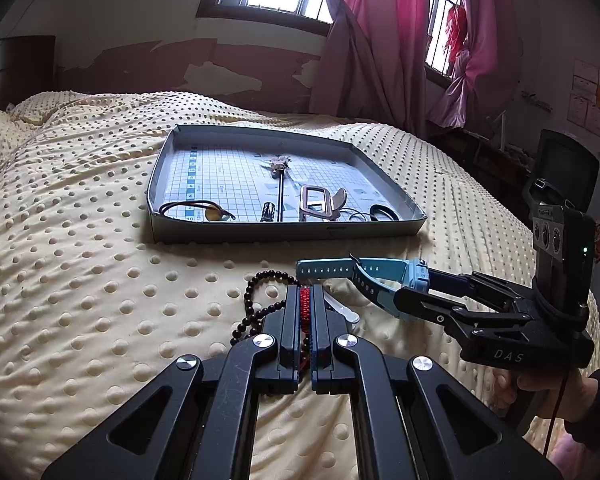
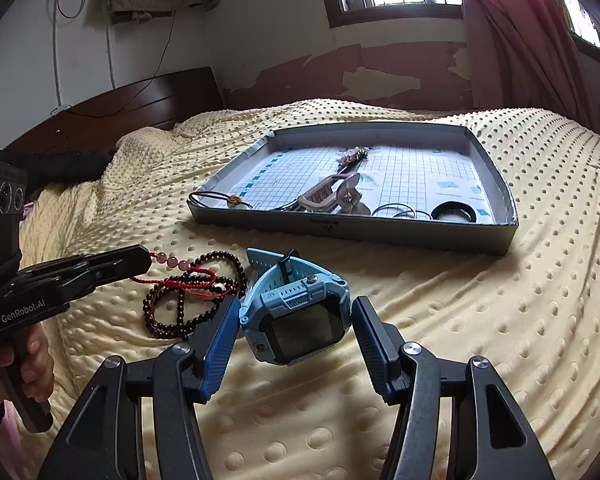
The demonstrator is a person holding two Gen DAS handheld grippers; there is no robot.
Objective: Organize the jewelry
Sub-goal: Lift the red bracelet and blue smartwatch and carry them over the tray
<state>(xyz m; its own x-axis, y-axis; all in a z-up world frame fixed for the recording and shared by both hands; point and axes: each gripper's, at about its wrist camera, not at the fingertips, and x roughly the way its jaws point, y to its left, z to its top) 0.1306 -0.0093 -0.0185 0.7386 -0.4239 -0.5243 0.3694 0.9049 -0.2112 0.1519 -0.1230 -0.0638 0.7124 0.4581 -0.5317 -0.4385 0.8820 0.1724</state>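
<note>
My left gripper (image 1: 305, 290) is shut on a red cord bracelet (image 1: 305, 308) with pink beads (image 2: 168, 260), low over the yellow dotted bedspread (image 1: 100, 280). A dark bead strand (image 1: 256, 304) lies coiled under and beside it (image 2: 204, 276). My right gripper (image 2: 294, 300) is open, with one finger on each side of a light blue watch (image 2: 300, 312) that rests tilted on its strap (image 1: 328, 270). The left finger touches the watch case and a narrow gap shows at the right finger. A grey tray (image 1: 284, 232) lies beyond.
The tray (image 2: 340, 232) holds a cord pendant (image 2: 236, 202), a hair stick (image 1: 280, 184), a wooden clip (image 2: 332, 196), thin rings and a black band (image 2: 452, 212). A small white object (image 1: 346, 312) lies by the beads. A dark headboard (image 2: 140, 104) stands at the far left and a pink curtain (image 1: 380, 40) hangs behind.
</note>
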